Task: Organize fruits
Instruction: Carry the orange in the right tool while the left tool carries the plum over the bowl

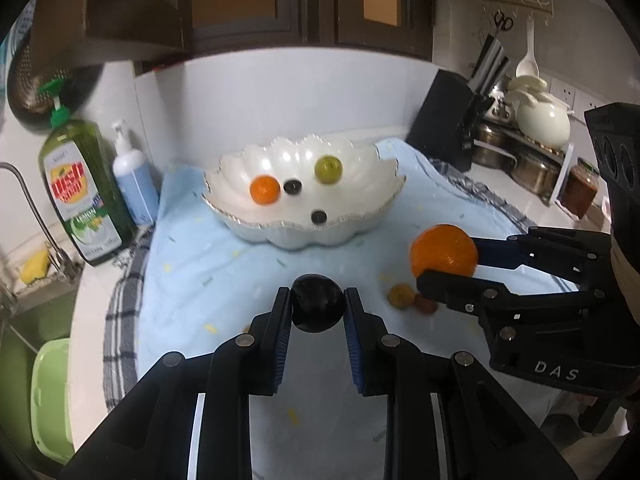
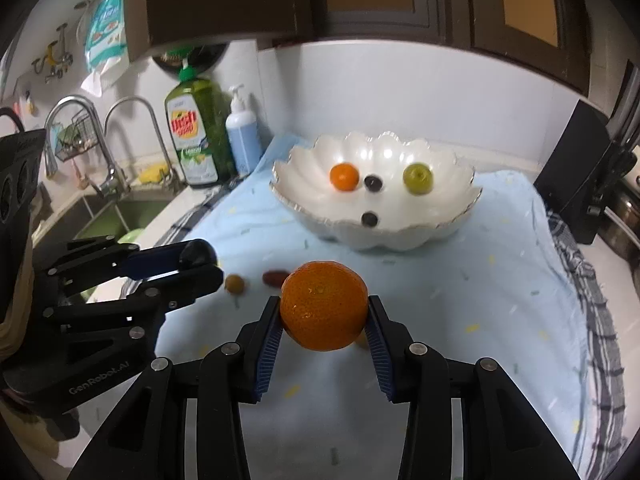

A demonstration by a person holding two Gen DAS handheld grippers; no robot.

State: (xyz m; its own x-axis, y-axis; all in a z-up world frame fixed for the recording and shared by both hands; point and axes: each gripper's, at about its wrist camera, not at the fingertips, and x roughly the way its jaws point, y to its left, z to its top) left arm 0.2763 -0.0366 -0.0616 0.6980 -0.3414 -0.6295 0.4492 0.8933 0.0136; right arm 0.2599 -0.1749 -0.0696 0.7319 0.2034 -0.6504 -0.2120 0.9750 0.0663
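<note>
Fruit is clamped in both grippers above the blue cloth (image 2: 500,280): a glossy black plum (image 1: 318,303) by the left gripper (image 1: 318,308), a dimpled orange (image 2: 323,306) by the right gripper (image 2: 323,316). Farther back, a small orange (image 2: 344,176), two dark berries (image 2: 373,183) and a green fruit (image 2: 417,178) are held in the scalloped white bowl (image 2: 440,152).

Left tool (image 1: 318,304) and right tool (image 2: 324,312) both clamped, angled downward.

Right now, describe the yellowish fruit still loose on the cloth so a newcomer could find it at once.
Start at the white scalloped bowl on the light blue cloth, then come toward the camera onto the open cloth. Two small fruits lie there side by side, below the left gripper. The yellowish fruit is the round, yellow-brown one nearer that gripper; its neighbour, the reddish fruit, is darker and longer.
</note>
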